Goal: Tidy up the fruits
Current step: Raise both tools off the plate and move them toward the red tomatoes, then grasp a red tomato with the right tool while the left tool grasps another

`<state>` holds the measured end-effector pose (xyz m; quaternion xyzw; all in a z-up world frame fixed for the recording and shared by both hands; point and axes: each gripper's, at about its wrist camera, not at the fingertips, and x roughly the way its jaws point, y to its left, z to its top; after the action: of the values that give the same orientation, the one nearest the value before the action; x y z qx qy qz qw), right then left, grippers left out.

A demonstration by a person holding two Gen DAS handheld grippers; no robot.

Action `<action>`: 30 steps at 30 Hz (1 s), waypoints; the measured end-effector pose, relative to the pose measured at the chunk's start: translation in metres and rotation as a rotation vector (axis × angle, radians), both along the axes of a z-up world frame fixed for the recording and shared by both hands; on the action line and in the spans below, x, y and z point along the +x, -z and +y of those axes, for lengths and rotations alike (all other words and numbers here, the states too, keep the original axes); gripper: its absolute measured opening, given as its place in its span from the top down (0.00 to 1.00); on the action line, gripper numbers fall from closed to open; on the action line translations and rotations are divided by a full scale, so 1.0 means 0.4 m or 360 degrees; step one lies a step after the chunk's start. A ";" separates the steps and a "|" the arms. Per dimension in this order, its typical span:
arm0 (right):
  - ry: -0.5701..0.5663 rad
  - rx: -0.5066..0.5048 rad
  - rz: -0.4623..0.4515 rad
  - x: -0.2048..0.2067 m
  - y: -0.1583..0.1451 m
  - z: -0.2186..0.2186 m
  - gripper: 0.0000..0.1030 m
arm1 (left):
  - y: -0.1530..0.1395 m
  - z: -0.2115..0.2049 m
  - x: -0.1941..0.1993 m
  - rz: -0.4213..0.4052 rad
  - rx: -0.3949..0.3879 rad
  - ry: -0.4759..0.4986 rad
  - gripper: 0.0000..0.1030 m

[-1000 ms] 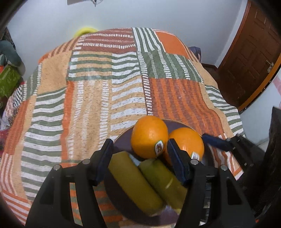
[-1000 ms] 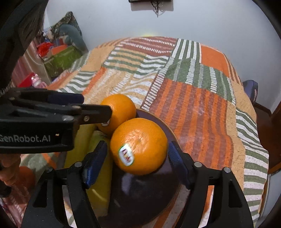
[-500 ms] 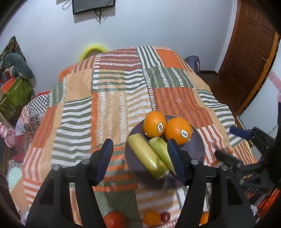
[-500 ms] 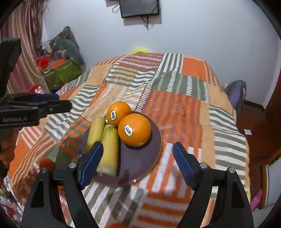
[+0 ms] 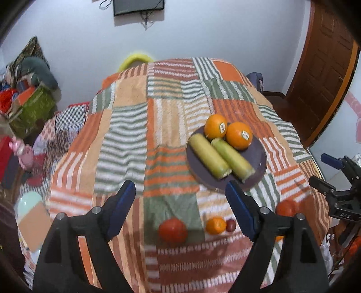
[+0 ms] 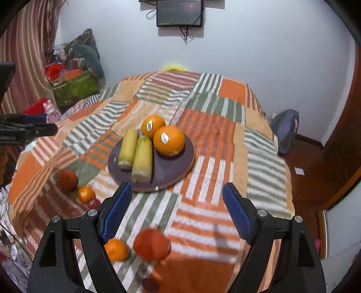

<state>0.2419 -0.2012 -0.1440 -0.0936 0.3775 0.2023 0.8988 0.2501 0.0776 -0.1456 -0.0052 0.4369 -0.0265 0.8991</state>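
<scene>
A dark purple plate (image 5: 259,165) (image 6: 171,166) on the striped cloth holds two oranges (image 5: 239,135) (image 6: 169,140) and two yellow-green corn cobs (image 5: 209,155) (image 6: 142,155). Loose near the front edge lie a red tomato (image 5: 172,230) (image 6: 68,179), a small orange (image 5: 216,224) (image 6: 85,193) and a small dark red fruit (image 5: 231,225) (image 6: 93,203). Another tomato (image 6: 151,244) and small orange (image 6: 116,249) lie just ahead of my right gripper. My left gripper (image 5: 181,209) and right gripper (image 6: 176,214) are both open, empty, held back above the front edge.
The patchwork cloth (image 5: 135,135) covers a round table. A wooden door (image 5: 322,74) stands at the right, a wall screen (image 6: 179,12) at the back. Boxes and clutter (image 6: 72,85) sit on the floor at the left. A blue bag (image 6: 285,130) lies at the right.
Both grippers have drawn back and up from the plate. The right gripper let go of an orange, which now rests on the plate. Loose fruits at the front edge came into view.
</scene>
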 end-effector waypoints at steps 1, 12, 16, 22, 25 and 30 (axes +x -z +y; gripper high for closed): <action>0.0004 0.0003 0.0022 -0.009 0.011 -0.001 0.22 | 0.006 0.009 -0.011 0.0007 0.0008 -0.0007 0.20; 0.0121 0.0117 0.0238 -0.064 0.109 -0.035 0.23 | 0.113 0.067 -0.083 0.0126 0.0101 0.0030 0.20; 0.0122 0.0107 0.0281 -0.074 0.130 -0.033 0.23 | 0.158 0.065 -0.083 0.0175 0.0094 0.0072 0.27; 0.0124 0.0120 0.0361 -0.074 0.166 -0.029 0.36 | 0.215 0.039 -0.055 0.0286 0.0037 0.0173 0.41; 0.0122 0.0129 0.0393 -0.073 0.182 -0.023 0.37 | 0.234 0.024 -0.042 0.0319 0.0032 0.0206 0.42; 0.0109 0.0116 0.0423 -0.064 0.200 -0.009 0.38 | 0.262 0.015 -0.018 0.0358 0.0031 0.0215 0.42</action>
<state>0.2162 -0.2049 -0.2242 -0.0203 0.4886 0.1957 0.8501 0.2428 0.0836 -0.2505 0.0300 0.5345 -0.0819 0.8406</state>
